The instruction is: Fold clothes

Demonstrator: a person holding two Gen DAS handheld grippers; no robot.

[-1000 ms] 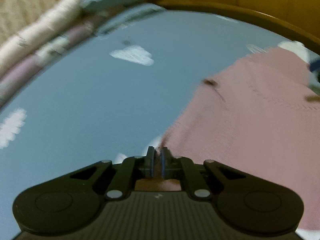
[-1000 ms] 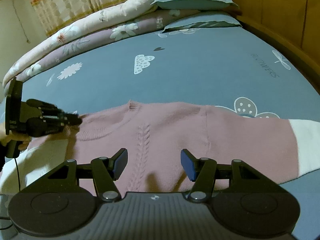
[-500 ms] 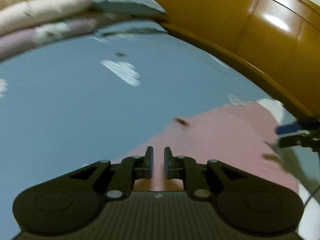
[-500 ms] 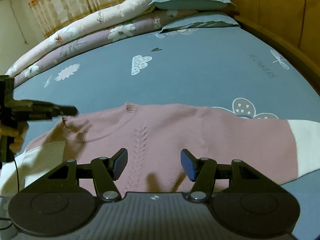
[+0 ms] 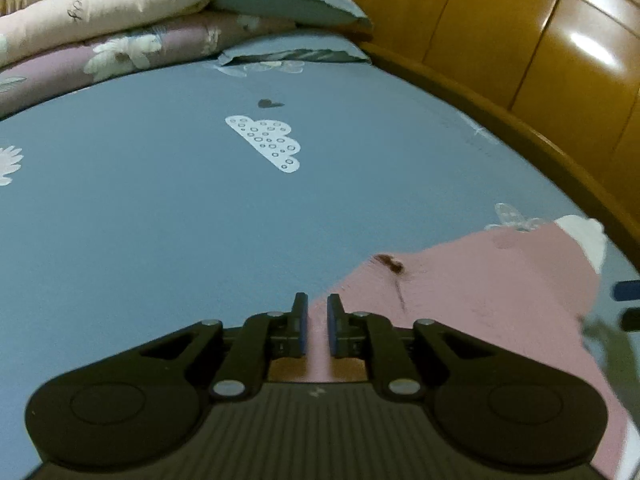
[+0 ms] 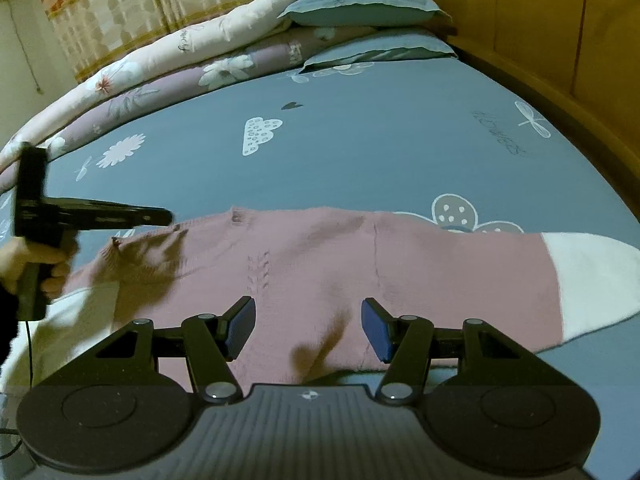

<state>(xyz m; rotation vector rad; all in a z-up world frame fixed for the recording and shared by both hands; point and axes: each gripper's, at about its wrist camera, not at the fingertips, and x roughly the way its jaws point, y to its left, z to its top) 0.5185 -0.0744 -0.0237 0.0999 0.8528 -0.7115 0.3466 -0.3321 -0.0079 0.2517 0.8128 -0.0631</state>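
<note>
Left tool (image 5: 317, 322) now shows a narrow gap between its 2 fingers, released; 1 second ago they were pinched shut on the edge of the pink sweater (image 6: 320, 276). Since then it has lifted off the cloth and hangs just above the sweater's left shoulder, seen side-on from the right wrist view (image 6: 120, 216), with its shadow falling on the knit. Its view has also swung toward the wooden headboard (image 5: 520, 40). Right tool (image 6: 308, 330) is unchanged, its blue pads spread wide and gripping nothing, poised over the sweater's lower hem. The sweater lies flat across the blue bed sheet (image 6: 360, 152), neckline toward the pillows (image 6: 360, 4), 1 white-cuffed sleeve stretched out to the right. Folded quilts (image 6: 180, 64) remain stacked at the far side of the bed.
</note>
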